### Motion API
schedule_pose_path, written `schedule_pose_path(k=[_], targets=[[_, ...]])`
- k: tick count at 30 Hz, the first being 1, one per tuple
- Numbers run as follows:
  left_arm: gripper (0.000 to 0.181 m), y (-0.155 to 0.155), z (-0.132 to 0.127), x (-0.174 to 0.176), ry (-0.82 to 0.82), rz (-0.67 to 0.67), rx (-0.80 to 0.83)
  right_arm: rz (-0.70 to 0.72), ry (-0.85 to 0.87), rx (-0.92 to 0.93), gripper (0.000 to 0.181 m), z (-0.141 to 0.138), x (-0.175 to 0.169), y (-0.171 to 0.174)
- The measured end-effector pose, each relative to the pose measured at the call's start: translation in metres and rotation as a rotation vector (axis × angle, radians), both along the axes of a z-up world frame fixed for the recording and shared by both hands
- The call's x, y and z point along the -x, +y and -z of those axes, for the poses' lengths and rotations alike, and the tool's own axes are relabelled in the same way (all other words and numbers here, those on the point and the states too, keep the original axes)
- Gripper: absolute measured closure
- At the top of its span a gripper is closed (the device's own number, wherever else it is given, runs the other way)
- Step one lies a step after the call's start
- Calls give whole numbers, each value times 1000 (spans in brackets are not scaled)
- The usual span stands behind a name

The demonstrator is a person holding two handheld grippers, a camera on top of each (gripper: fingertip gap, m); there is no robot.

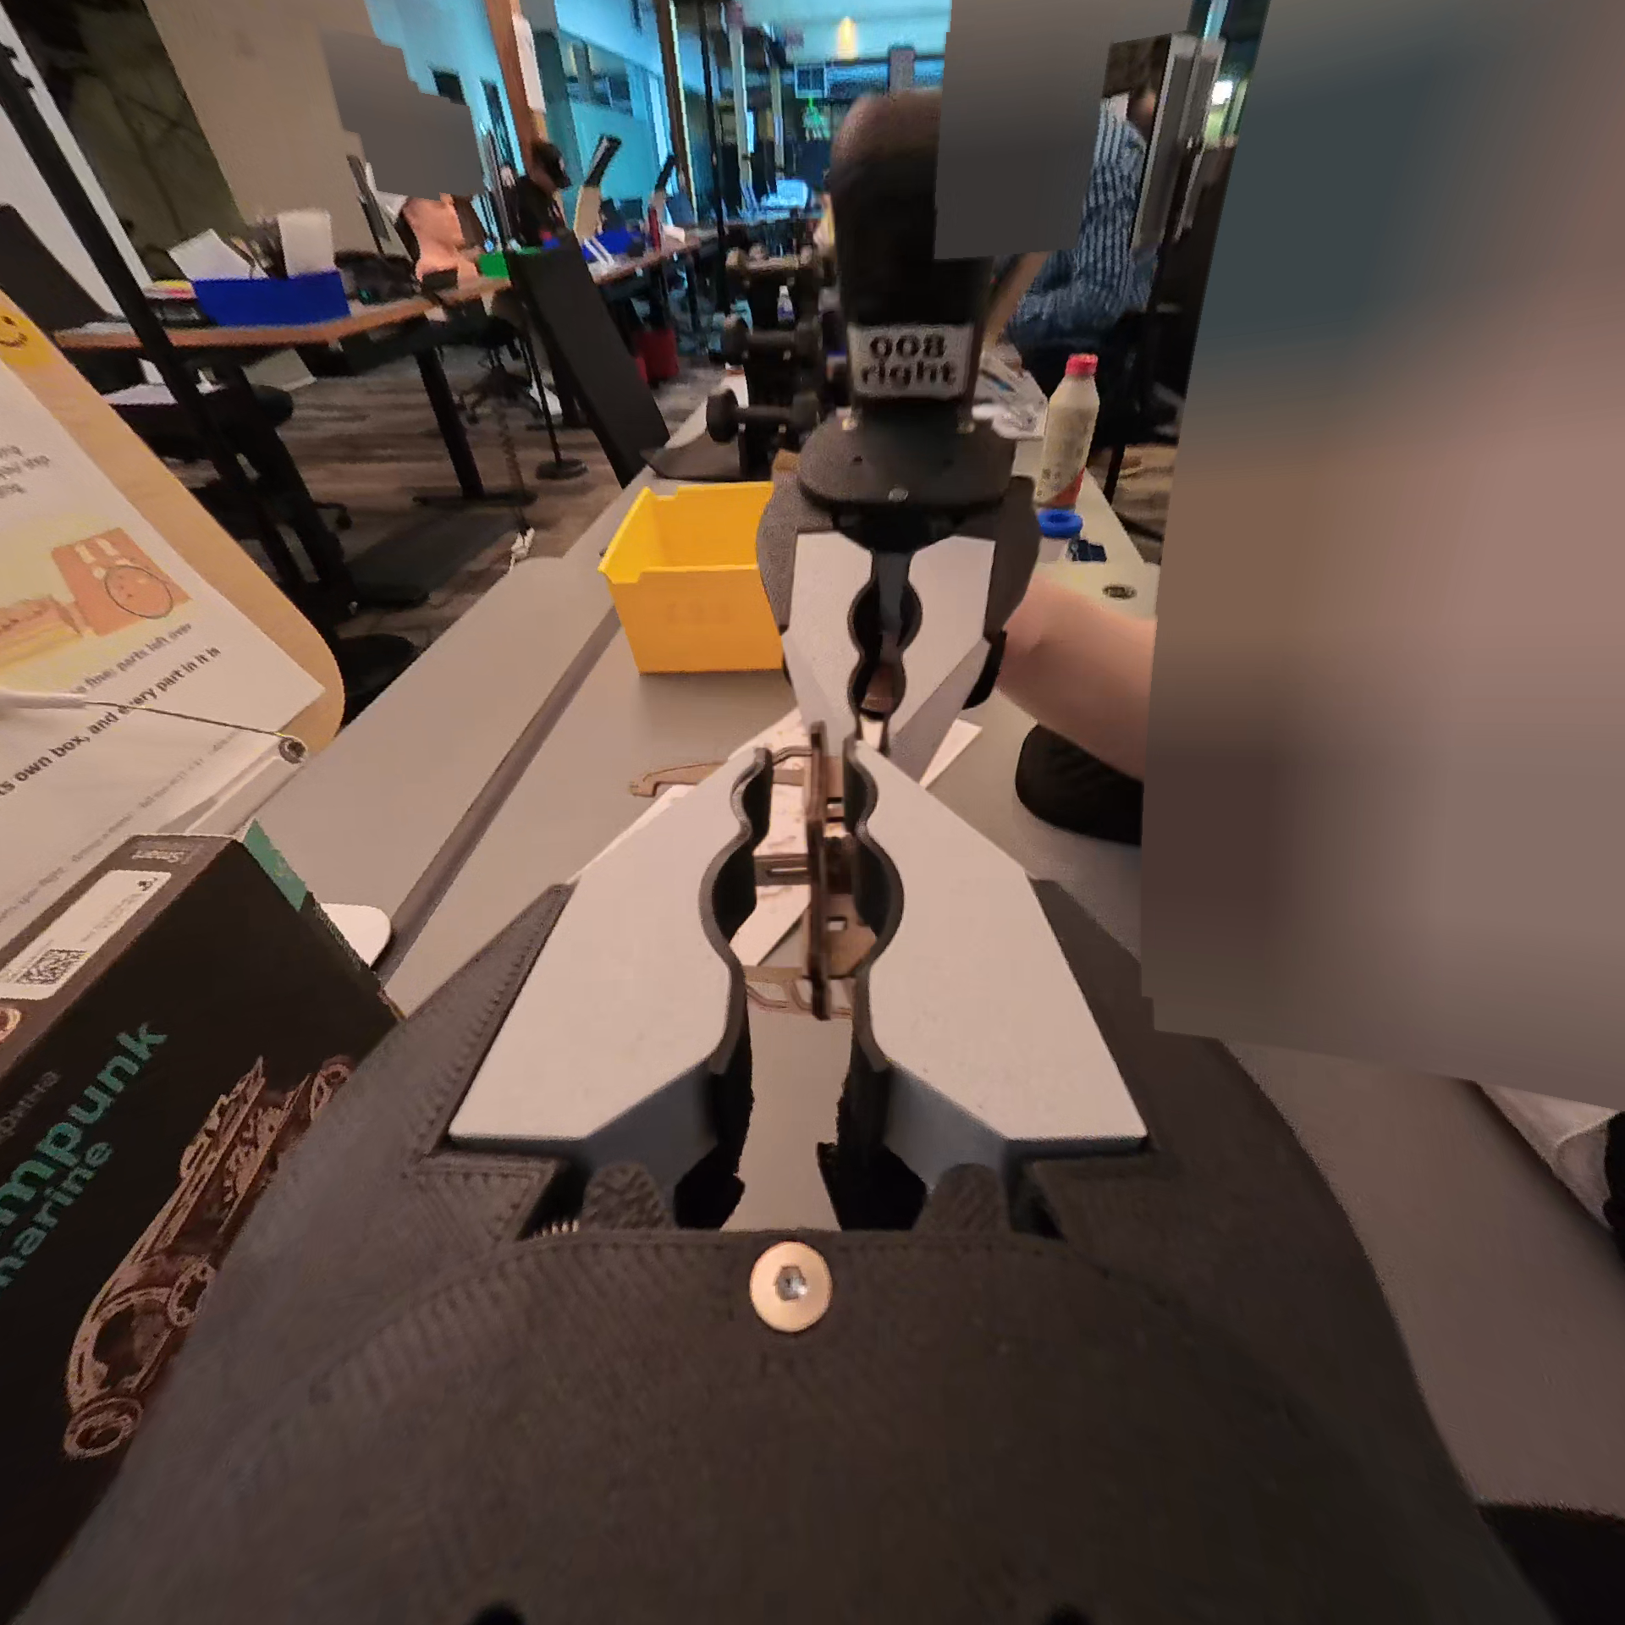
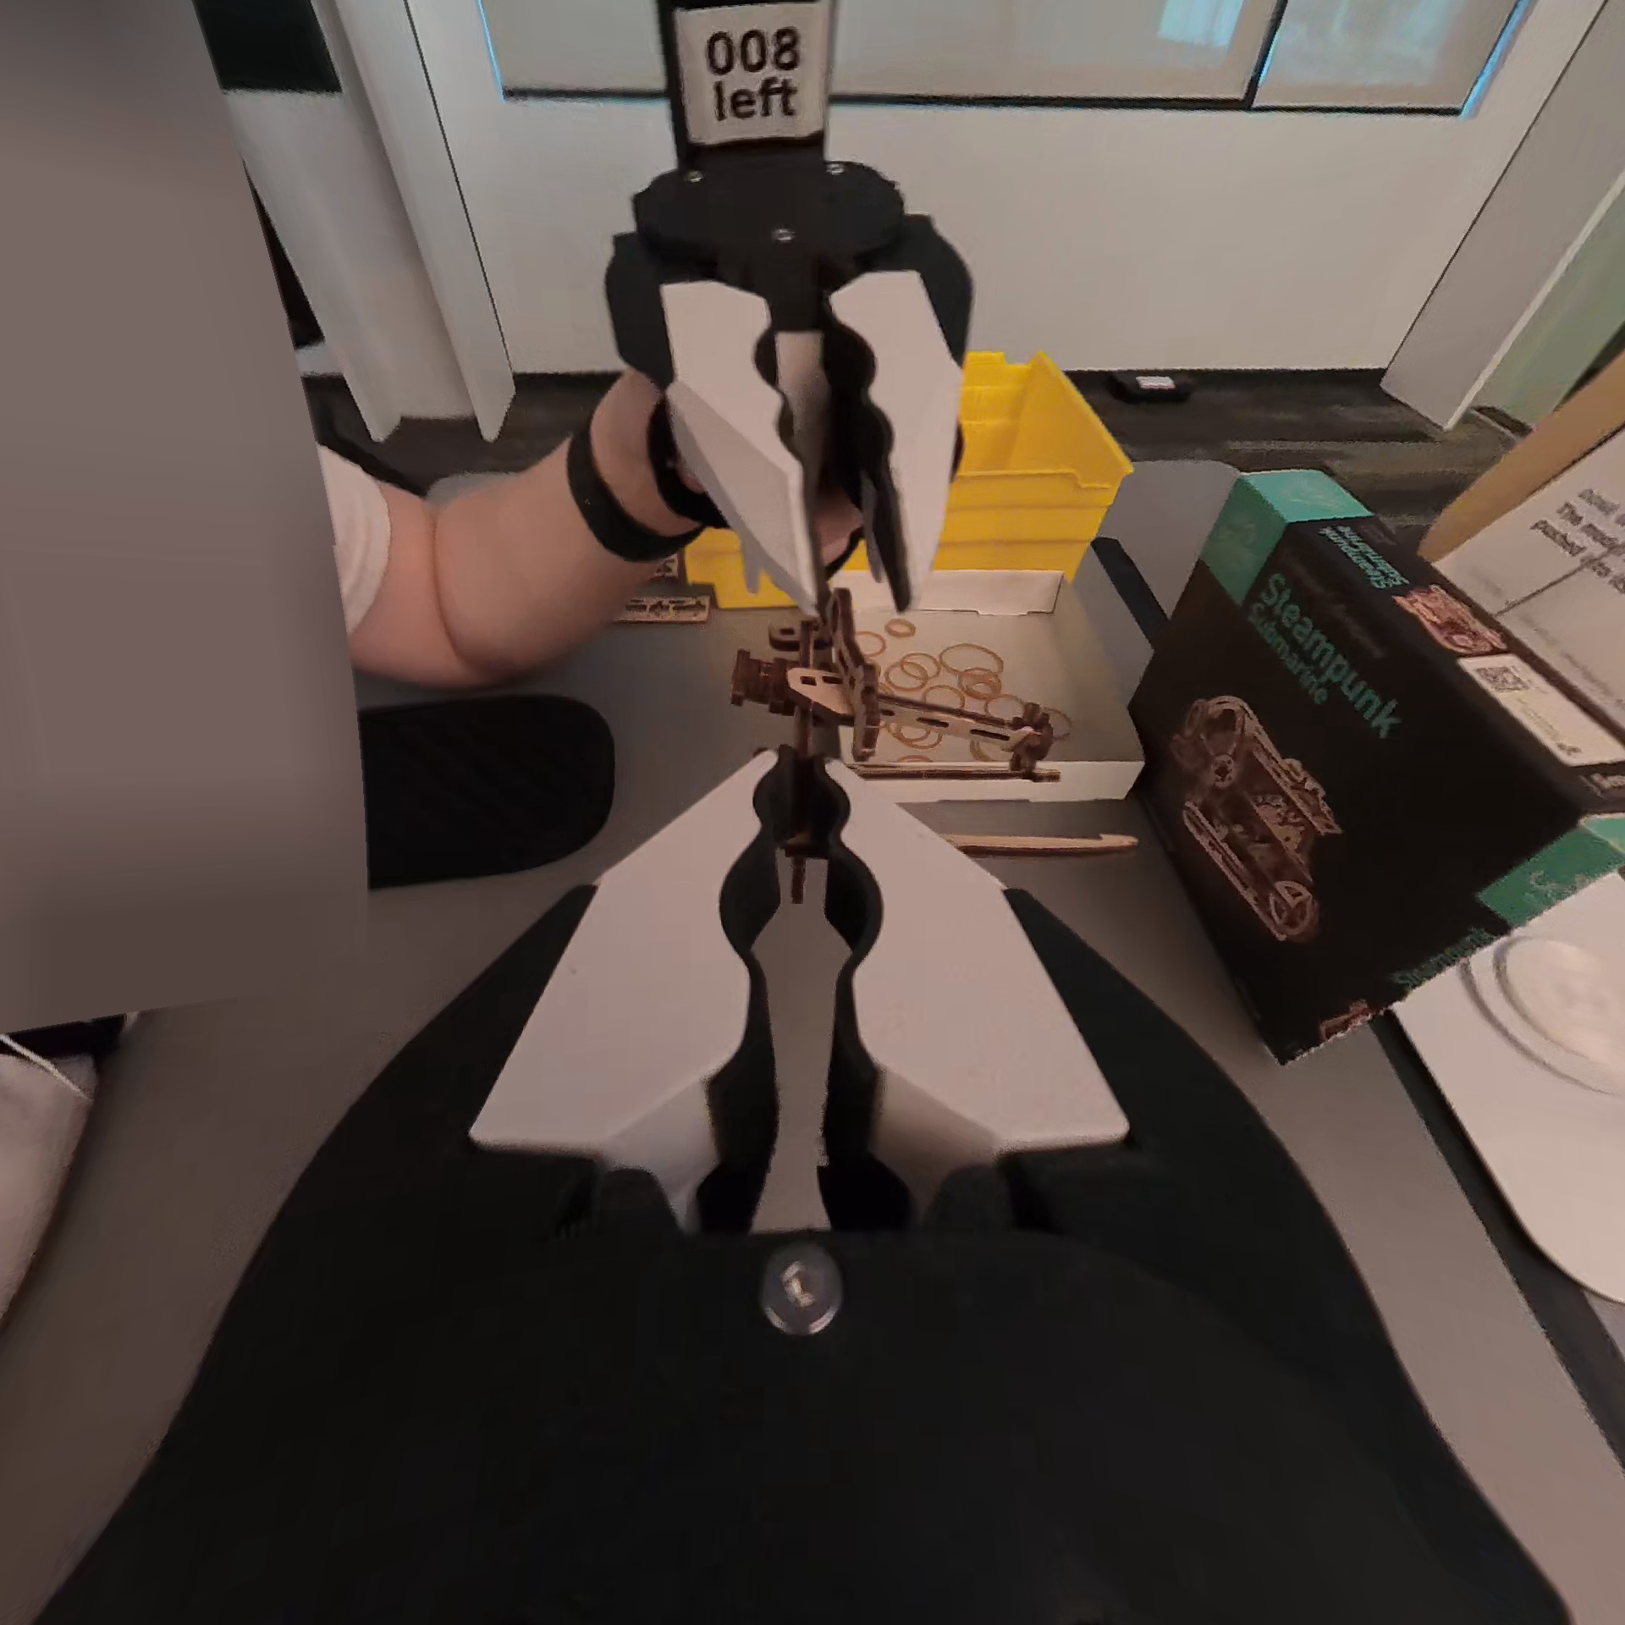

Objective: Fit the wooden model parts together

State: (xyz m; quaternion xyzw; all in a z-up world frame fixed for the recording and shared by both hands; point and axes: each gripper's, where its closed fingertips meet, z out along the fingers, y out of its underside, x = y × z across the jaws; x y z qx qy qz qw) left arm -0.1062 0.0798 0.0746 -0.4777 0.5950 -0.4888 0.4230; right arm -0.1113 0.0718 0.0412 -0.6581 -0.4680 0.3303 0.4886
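Left gripper: your fingers are nearly closed on a flat wooden part standing on edge, pinched near the tips so most of it stays exposed for joining.
Right gripper: your jaws are closed down on a small dark wooden piece, also gripped at the tips.
Where the model is: the wooden assembly hangs in the air between the two grippers, above the grey table, with a slotted arm reaching toward the cardboard tray.
Why held so: you face the grippers tip to tip, which probably lines tab up with slot.
Left view only: it shows the part edge-on, and the yellow bin beyond; the joint itself is hidden.
Right view only: it shows the assembly's branching shape, the rubber bands in the tray, a loose wooden stick and the kit box.
Unclear: whether the two pieces already touch, I cannot tell.
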Motion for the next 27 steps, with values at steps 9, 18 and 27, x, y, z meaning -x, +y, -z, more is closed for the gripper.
schedule_pose_path(k=[9, 18, 27], targets=[[178, -6, 12, 0, 57, 42, -40, 3, -5, -20, 180, -3, 0, -1], [178, -11, 13, 0, 50, 67, -61, -5, -44, -47, 180, -3, 1, -5], [178, -11, 11, 0, 40, 48, -98, -4, -26, -34, 180, -4, 1, -5]])
